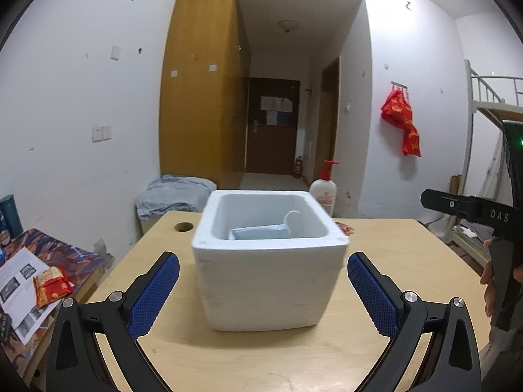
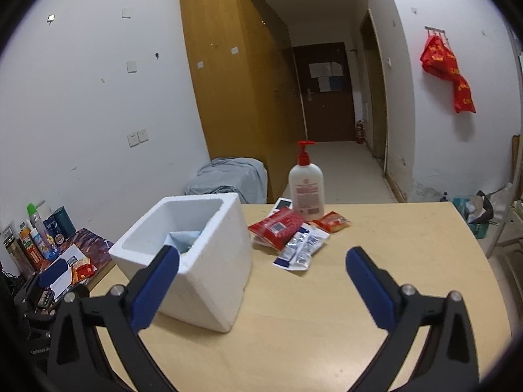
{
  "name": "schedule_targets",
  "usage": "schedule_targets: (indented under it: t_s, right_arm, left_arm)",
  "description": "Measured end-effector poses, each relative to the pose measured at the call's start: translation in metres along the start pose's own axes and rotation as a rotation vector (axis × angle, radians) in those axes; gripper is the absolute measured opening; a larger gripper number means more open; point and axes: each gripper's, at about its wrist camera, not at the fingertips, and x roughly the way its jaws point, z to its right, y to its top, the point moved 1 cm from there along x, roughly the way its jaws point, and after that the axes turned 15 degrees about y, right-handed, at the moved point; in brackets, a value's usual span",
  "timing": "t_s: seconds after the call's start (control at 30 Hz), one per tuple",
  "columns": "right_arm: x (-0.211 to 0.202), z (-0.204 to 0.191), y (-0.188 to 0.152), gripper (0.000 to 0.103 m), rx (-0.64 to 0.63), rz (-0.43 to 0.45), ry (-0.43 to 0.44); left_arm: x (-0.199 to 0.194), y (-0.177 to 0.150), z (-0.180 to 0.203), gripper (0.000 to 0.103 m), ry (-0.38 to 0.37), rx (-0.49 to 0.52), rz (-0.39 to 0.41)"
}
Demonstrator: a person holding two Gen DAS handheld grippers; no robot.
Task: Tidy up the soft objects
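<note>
A white foam box (image 1: 268, 271) stands on the wooden table (image 1: 261, 356). Inside it lies a light blue soft pack (image 1: 258, 232) and a white curved thing (image 1: 292, 219). My left gripper (image 1: 263, 287) is open and empty, its blue pads on either side of the box's near face. In the right wrist view the box (image 2: 196, 261) is at the left. Behind it lie a red packet (image 2: 278, 227), a blue-and-white pack (image 2: 302, 246) and a small red sachet (image 2: 331, 220). My right gripper (image 2: 261, 281) is open and empty, short of these packs.
A white pump bottle (image 2: 306, 189) with a red top stands at the table's far edge. A side shelf at the left holds papers, a red snack packet (image 1: 50, 285) and bottles (image 2: 36, 235). The table has a round cable hole (image 1: 183, 227).
</note>
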Motion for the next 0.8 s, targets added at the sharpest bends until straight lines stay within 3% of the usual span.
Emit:
schedule_targets:
  t_s: [0.4, 0.8]
  right_arm:
    - [-0.04, -0.022, -0.022, 0.103, -0.045, 0.033, 0.018]
    - [-0.069, -0.053, -0.067, 0.103, -0.1, 0.06, 0.063]
  left_arm:
    - [-0.029, -0.002, 0.013, 0.103, -0.055, 0.004, 0.026]
    - [-0.062, -0.028, 0.016, 0.103, -0.088, 0.024, 0.038]
